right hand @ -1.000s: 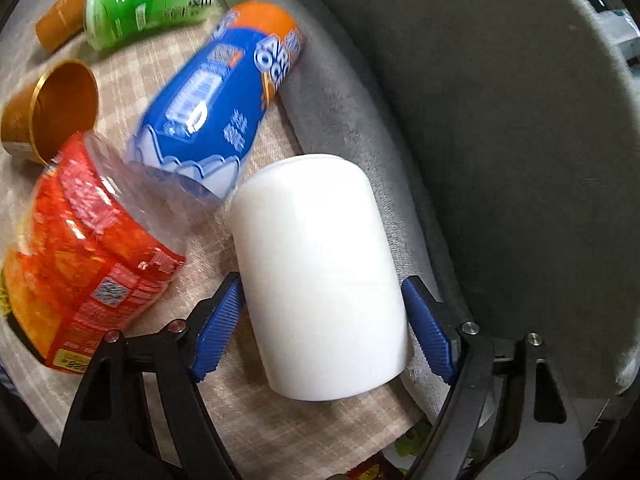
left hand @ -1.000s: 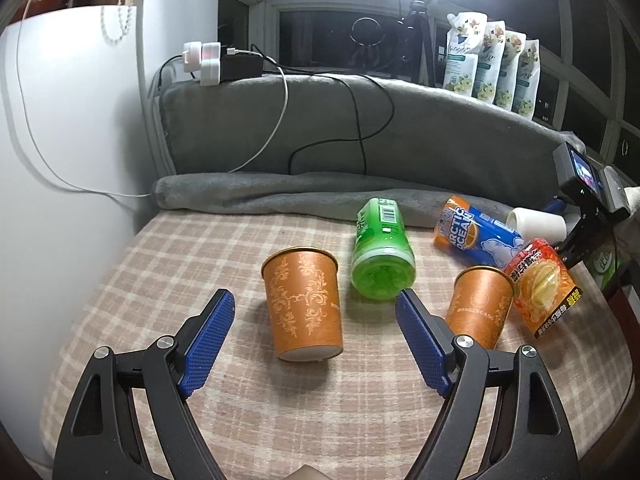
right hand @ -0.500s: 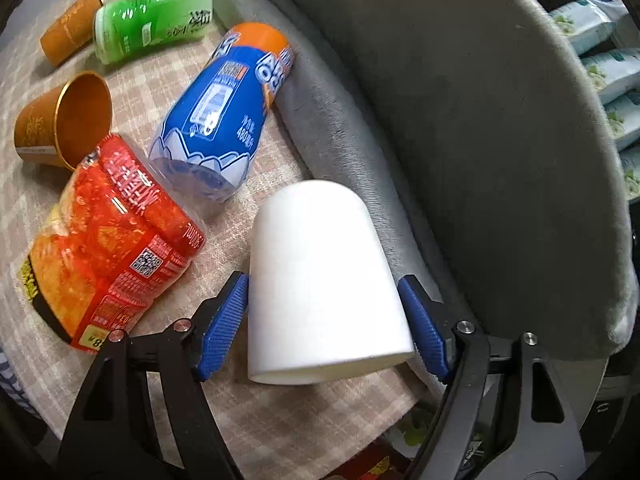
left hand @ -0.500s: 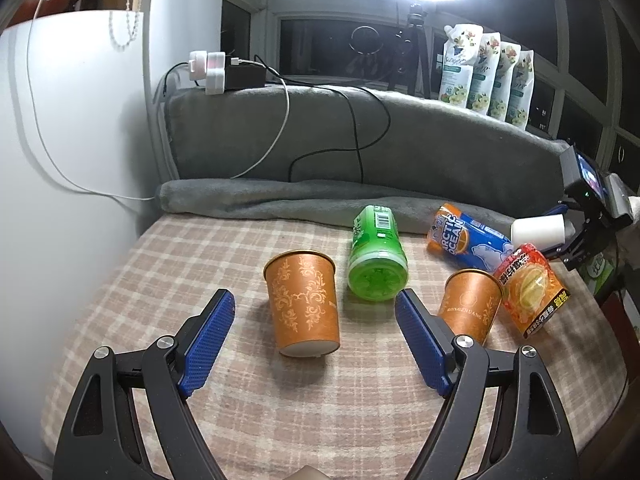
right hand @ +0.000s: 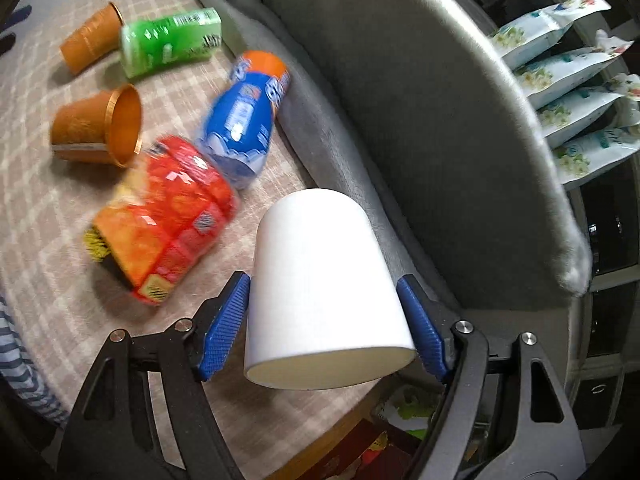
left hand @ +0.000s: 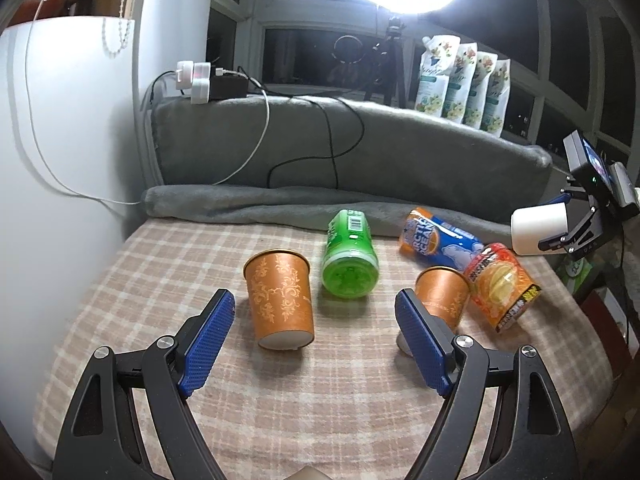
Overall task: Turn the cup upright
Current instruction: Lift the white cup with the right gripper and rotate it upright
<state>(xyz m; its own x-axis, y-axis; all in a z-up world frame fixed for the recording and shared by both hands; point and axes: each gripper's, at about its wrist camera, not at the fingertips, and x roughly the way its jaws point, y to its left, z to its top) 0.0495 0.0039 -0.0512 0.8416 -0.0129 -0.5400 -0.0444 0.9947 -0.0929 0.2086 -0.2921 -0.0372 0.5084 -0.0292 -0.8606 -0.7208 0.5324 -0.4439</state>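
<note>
Gripping the white cup point(right hand: 324, 284) on both sides, the right gripper point(right hand: 324, 324) holds it raised, apparently clear of the checked tabletop point(right hand: 40, 220), beside the grey cushion point(right hand: 420, 128) near the table's edge. The left gripper point(left hand: 316, 340) hangs spread wide, empty, facing an orange cup point(left hand: 280, 300) on open cloth.
</note>
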